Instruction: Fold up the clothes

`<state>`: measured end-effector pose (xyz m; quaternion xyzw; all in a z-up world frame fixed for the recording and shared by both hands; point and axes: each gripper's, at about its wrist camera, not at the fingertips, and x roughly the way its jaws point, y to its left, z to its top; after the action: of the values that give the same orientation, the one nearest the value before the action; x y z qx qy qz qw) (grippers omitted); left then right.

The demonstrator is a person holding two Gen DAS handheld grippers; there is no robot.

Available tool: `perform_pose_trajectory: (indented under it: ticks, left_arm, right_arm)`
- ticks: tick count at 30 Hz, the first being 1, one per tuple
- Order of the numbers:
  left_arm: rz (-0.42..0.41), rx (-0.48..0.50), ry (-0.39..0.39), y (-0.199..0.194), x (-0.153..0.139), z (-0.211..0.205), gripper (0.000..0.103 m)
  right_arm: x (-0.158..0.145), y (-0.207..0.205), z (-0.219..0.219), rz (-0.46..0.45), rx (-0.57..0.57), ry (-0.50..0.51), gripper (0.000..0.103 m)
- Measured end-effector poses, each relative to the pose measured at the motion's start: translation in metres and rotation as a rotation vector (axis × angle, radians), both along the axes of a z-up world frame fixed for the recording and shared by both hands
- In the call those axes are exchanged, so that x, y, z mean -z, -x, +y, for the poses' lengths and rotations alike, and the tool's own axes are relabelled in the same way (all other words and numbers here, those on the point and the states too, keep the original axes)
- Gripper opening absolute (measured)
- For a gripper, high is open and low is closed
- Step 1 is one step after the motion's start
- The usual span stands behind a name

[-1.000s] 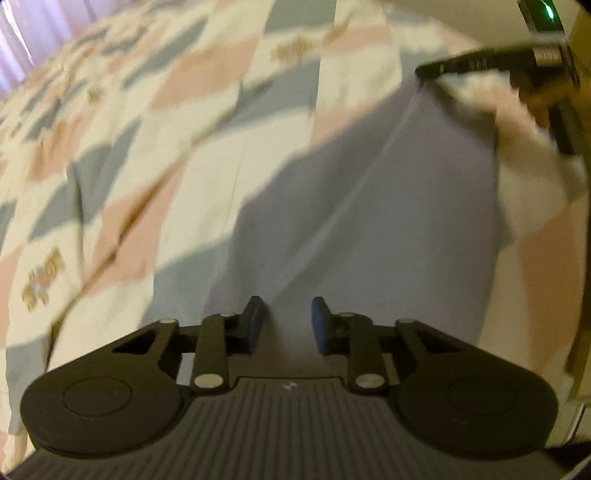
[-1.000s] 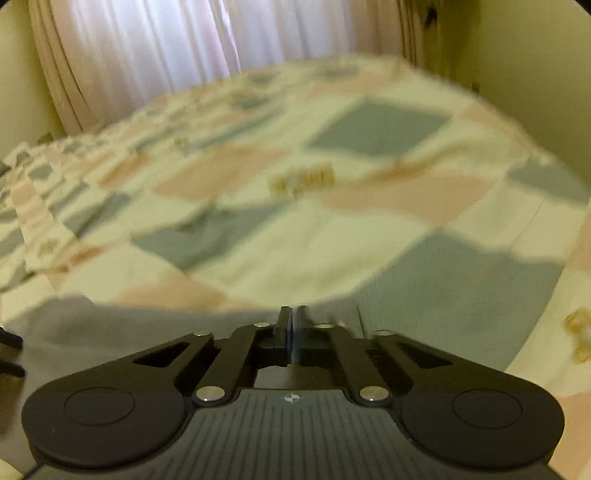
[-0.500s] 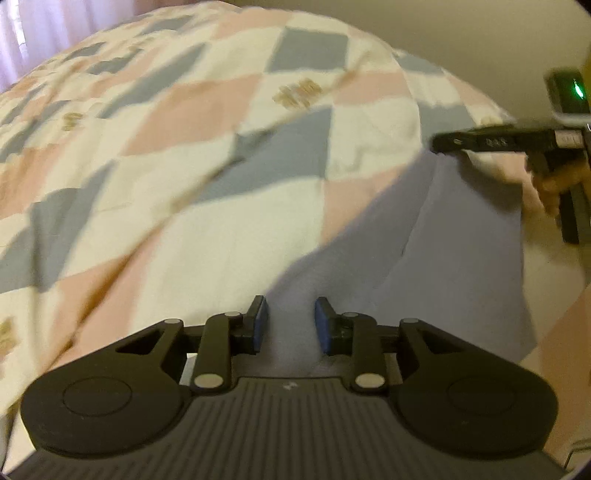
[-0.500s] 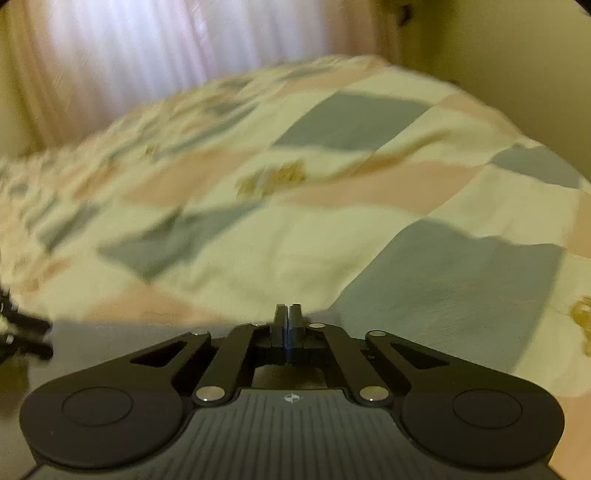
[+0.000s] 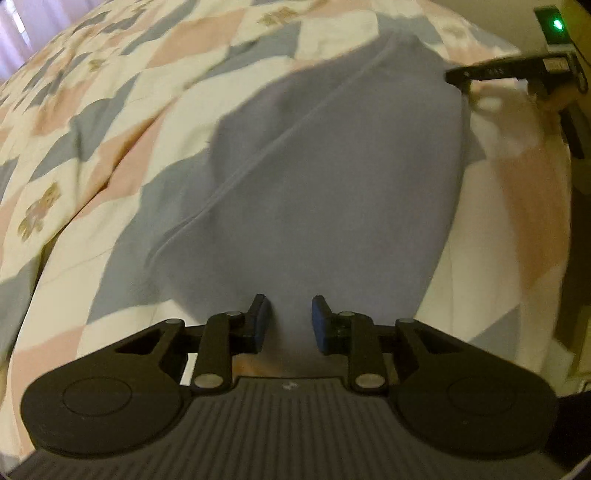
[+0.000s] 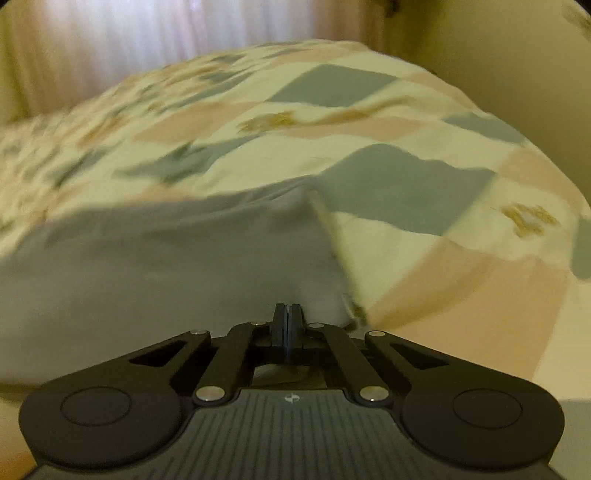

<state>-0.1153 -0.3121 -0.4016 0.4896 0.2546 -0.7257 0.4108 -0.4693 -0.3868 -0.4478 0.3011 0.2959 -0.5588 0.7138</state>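
A grey-blue garment point(image 5: 332, 177) lies spread on the patterned bedspread point(image 5: 110, 122), with a seam line running diagonally across it. My left gripper point(image 5: 287, 319) is open, its blue pads either side of the garment's near edge. My right gripper point(image 6: 287, 325) has its jaws pressed together at the near right corner of the garment point(image 6: 166, 258); whether cloth sits between the pads is hidden. In the left wrist view the right gripper point(image 5: 458, 77) reaches in from the upper right at the garment's far edge.
The bedspread point(image 6: 424, 236) of cream, pink and grey diamonds covers the bed. Light curtains point(image 6: 147, 40) hang behind the bed and a yellowish wall point(image 6: 498, 48) is at the right. A green light point(image 5: 557, 25) glows on the right device.
The left wrist view swung so more of the garment fills it. In the right wrist view the garment's corner has come into sight in front of the shut jaws. The left jaws stayed open.
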Motion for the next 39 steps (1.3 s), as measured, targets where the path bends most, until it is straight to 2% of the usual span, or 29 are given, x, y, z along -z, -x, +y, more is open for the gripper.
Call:
perform_pose_trajectory:
  ticks: [1, 2, 3, 4, 6, 8, 10, 11, 13, 17, 23, 27, 29, 32, 34, 36, 39]
  left_arm:
    - [0.010, -0.012, 0.003, -0.003, -0.006, 0.001, 0.023]
    - [0.017, -0.010, 0.024, -0.004, -0.014, 0.001, 0.023]
    - [0.028, 0.000, 0.045, -0.004, -0.021, 0.000, 0.023]
    - [0.032, 0.004, 0.052, -0.004, -0.022, -0.005, 0.023]
    - [0.038, 0.013, 0.064, -0.003, -0.022, -0.015, 0.023]
    - [-0.015, -0.025, 0.007, -0.003, -0.007, -0.033, 0.023]
    - [-0.059, -0.064, -0.055, -0.003, 0.004, -0.049, 0.022]
    - [-0.074, -0.083, -0.087, -0.002, 0.008, -0.055, 0.022]
    - [-0.066, -0.110, -0.116, -0.001, 0.004, -0.061, 0.022]
    - [-0.065, -0.101, -0.152, 0.003, 0.000, -0.065, 0.022]
    - [-0.029, -0.039, -0.167, -0.005, -0.004, -0.071, 0.022]
    - [-0.003, 0.031, -0.136, -0.014, -0.012, -0.071, 0.022]
    - [0.050, 0.078, -0.093, -0.022, -0.018, -0.070, 0.022]
    - [0.189, 0.194, 0.007, -0.043, -0.020, -0.068, 0.021]
    - [0.192, 0.231, 0.021, -0.056, -0.004, -0.074, 0.016]
    - [0.126, 0.228, -0.005, -0.070, 0.018, -0.084, 0.015]
    - [0.097, 0.237, 0.011, -0.095, 0.022, -0.093, 0.016]
  right_arm:
    - [-0.009, 0.001, 0.004, 0.012, 0.017, 0.020, 0.001]
    - [-0.018, -0.002, 0.008, 0.034, 0.020, 0.048, 0.011]
    - [-0.025, -0.007, 0.013, 0.037, 0.015, 0.075, 0.015]
    - [-0.030, -0.011, 0.019, 0.017, 0.009, 0.091, 0.016]
    - [-0.029, -0.023, 0.021, -0.036, -0.008, 0.073, 0.017]
    - [-0.014, -0.037, 0.021, -0.015, -0.008, 0.009, 0.020]
    - [0.003, -0.037, 0.020, 0.017, 0.075, -0.052, 0.020]
    - [0.004, -0.032, 0.021, -0.006, 0.133, -0.054, 0.022]
    - [-0.003, -0.024, 0.026, -0.058, 0.244, -0.059, 0.029]
    - [-0.018, -0.030, 0.046, -0.039, 0.345, -0.056, 0.033]
    - [-0.027, -0.067, 0.085, -0.019, 0.447, -0.071, 0.037]
    - [-0.033, -0.097, 0.111, -0.034, 0.490, -0.080, 0.037]
    - [-0.041, -0.114, 0.123, -0.044, 0.499, -0.075, 0.037]
    - [-0.056, -0.152, 0.140, -0.080, 0.458, -0.027, 0.037]
    - [-0.061, -0.184, 0.148, -0.156, 0.361, 0.022, 0.037]
    - [-0.055, -0.219, 0.150, -0.219, 0.259, 0.011, 0.032]
    - [-0.029, -0.260, 0.148, -0.156, 0.245, -0.117, 0.032]
